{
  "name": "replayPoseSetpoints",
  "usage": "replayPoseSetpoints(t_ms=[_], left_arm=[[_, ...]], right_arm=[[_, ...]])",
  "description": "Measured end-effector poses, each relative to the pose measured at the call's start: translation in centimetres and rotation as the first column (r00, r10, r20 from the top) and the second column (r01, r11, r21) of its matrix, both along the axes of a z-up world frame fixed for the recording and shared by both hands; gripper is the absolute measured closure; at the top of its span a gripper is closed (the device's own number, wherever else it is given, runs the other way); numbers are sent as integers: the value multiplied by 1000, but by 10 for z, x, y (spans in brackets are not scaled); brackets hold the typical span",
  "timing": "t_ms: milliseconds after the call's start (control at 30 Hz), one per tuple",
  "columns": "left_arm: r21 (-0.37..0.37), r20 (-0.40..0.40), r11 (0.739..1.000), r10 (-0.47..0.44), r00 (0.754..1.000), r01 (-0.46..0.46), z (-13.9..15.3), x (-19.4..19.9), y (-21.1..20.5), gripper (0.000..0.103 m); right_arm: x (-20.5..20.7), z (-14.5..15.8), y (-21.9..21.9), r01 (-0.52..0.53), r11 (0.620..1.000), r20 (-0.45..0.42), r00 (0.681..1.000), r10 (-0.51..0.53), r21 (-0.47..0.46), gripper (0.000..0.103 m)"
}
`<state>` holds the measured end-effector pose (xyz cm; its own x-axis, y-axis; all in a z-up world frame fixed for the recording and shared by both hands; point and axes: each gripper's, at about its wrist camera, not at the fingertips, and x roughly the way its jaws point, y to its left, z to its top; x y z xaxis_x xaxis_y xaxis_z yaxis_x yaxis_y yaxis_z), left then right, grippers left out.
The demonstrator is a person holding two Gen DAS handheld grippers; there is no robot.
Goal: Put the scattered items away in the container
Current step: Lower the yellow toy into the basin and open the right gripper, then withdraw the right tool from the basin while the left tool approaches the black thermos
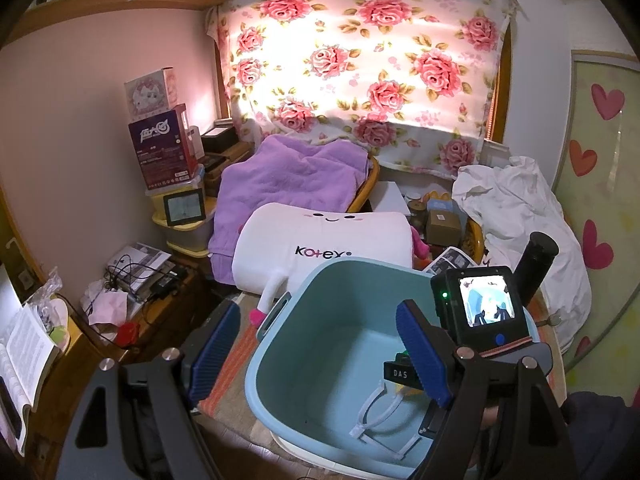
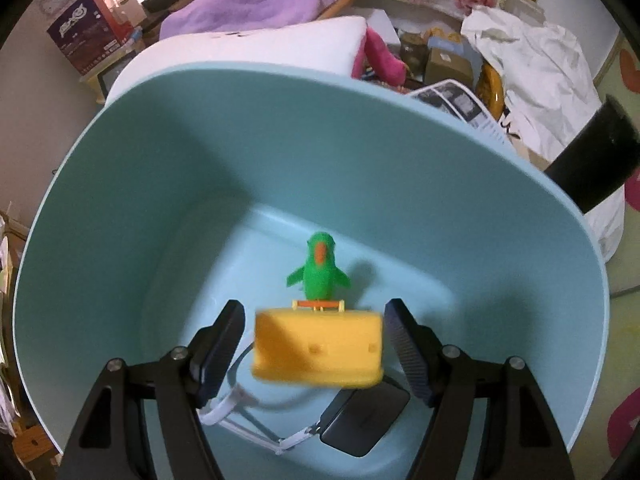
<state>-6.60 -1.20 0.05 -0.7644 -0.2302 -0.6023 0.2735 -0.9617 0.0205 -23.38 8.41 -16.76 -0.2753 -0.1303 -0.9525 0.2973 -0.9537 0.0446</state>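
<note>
1. The left gripper (image 1: 316, 354) hangs over the near-left rim of the one pale blue tub (image 1: 280, 360), its fingers spread wide with nothing between them.
2. In the right wrist view, the right gripper (image 2: 314, 344) points steeply down into the tub (image 2: 120, 200), its fingers spread.
3. One yellow block toy (image 2: 320, 346) sits between those fingers, blurred, its long axis running left to right; the left pad stands clear of it, and contact at the right pad cannot be told.
4. One green bird figure (image 2: 318, 266) stands upright above the block's far edge, orange beak facing the camera.
5. On the tub floor lie one white plastic frame (image 2: 236, 408) and one flat black pad (image 2: 362, 420).
</note>
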Motion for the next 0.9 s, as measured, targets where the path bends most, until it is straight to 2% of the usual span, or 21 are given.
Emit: replayPoseSetpoints(t_ms=[467, 900], left_arm=[[-5, -25, 1000, -28, 999, 28, 11, 0, 8, 20], [-12, -52, 994, -112, 992, 111, 26, -10, 42, 20]], right_arm=[[17, 13, 6, -11, 1000, -39, 999, 12, 3, 27], [52, 68, 58, 13, 999, -153, 988, -18, -29, 27]])
